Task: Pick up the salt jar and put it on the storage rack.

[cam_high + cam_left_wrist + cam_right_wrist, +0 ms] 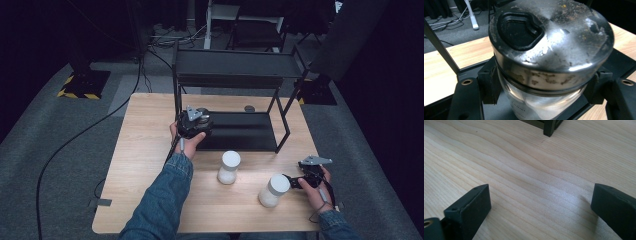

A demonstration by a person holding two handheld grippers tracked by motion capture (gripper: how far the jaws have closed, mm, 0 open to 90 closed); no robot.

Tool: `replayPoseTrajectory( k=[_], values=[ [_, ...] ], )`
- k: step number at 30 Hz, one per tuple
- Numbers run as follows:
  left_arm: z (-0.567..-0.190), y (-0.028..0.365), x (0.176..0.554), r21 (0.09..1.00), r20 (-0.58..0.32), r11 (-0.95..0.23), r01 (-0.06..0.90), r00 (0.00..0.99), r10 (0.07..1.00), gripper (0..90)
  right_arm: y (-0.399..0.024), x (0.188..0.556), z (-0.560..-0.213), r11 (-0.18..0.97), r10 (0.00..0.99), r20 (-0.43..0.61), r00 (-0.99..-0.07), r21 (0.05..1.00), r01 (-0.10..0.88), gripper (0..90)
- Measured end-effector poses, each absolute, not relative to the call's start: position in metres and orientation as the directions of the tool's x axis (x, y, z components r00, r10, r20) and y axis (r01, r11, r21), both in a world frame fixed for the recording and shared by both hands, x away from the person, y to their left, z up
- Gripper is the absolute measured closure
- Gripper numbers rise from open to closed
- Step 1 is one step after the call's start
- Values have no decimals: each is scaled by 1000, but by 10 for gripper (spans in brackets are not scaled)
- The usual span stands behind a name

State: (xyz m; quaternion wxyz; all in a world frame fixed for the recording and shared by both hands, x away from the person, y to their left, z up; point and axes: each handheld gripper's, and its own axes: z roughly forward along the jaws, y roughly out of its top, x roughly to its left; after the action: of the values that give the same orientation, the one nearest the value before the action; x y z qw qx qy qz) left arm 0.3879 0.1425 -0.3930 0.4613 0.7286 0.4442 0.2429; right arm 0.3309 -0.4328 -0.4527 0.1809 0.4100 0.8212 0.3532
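Denim-sleeved forearms reach over the wooden table (145, 150). Left gripper (196, 121) is clamped on a metal-lidded jar (549, 50) at the black rack's lower shelf (245, 132). Right gripper (295, 181), jaws apart, rests beside one white-capped jar (273, 190); another (229, 167) stands nearby. Grey carpet surrounds.

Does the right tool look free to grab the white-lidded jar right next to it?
Probably yes: the right tool is open and empty, with the nearer white-lidded jar directly in front of it and bare table between.
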Motion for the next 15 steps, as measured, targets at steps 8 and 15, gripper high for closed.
replayPoseTrajectory(
  k=[8, 15],
  values=[
    [-404, 140, 399, 879, -58, -186, 439, 486, 872, 298, -434, 331, -453, 417, 798, -8, -602, 729, 543, 27],
    [-409, 137, 404, 871, -50, -195, 452, 475, 879, 298, -434, 331, -453, 417, 797, -7, -604, 729, 543, 27]
  ],
)
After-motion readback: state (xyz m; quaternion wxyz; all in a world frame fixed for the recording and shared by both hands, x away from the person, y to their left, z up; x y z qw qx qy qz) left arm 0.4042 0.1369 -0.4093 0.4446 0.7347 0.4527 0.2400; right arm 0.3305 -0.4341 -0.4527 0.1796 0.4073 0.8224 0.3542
